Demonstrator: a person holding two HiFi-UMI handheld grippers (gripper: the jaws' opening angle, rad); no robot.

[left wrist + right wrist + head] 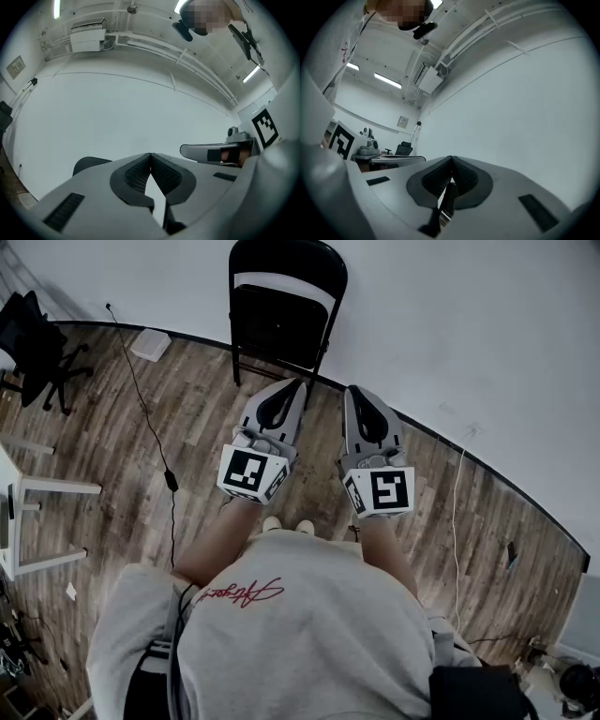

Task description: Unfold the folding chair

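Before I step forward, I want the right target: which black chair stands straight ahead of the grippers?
The folding chair against the white wall, with a tubular frame. The office chair, on a star base, sits far left.

Dim, flat light from ceiling strip lights (387, 80); gripper views bend strongly and darken at the edges.

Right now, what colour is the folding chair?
The folding chair is black, clearest in the head view.

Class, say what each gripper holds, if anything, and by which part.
Nothing is held. The left gripper and the right gripper are both shut and empty; the chair stands ahead, untouched.
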